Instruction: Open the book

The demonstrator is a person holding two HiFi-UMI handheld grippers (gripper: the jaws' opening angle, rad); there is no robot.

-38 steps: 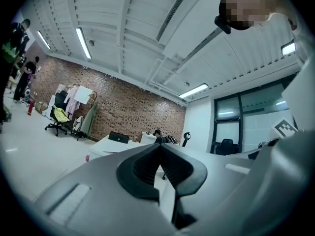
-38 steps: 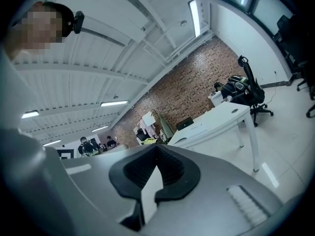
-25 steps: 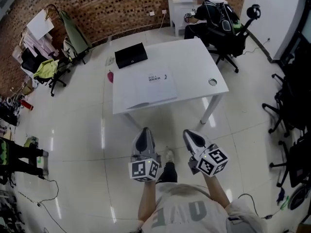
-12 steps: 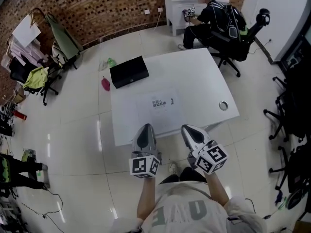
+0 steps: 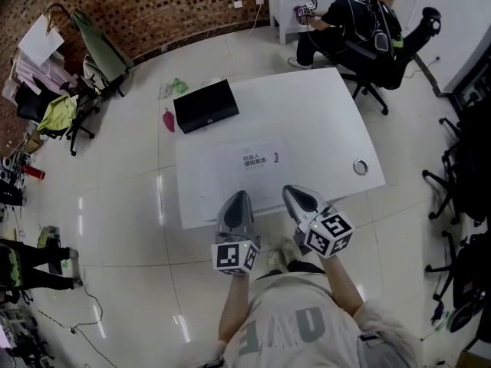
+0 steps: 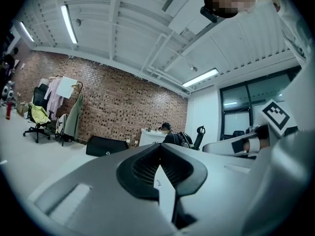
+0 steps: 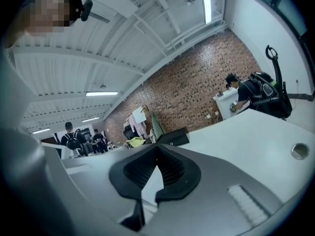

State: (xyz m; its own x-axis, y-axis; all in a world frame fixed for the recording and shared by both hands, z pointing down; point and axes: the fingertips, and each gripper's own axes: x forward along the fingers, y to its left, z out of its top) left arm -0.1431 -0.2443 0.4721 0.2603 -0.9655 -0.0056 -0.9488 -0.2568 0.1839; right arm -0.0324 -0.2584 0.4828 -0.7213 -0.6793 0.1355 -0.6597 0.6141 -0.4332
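Observation:
A white book (image 5: 253, 167) lies closed and flat on the white table (image 5: 322, 121), near its front edge, with dark print on its cover. My left gripper (image 5: 237, 203) is shut and empty, its tips over the table's front edge just short of the book's near left corner. My right gripper (image 5: 296, 196) is shut and empty too, at the book's near right corner. In the left gripper view the shut left gripper (image 6: 158, 154) points level across the table. In the right gripper view the right gripper (image 7: 156, 154) does the same.
A black case (image 5: 205, 106) lies on the table's far left corner. A round grommet (image 5: 360, 167) sits near the table's right edge. A person sits at a small white desk (image 5: 288, 2) behind the table, on an office chair (image 5: 387, 44). Chairs and clothes stand at the left.
Both grippers, still shut, have come forward to the table's front edge; the table and book now lie much nearer below me.

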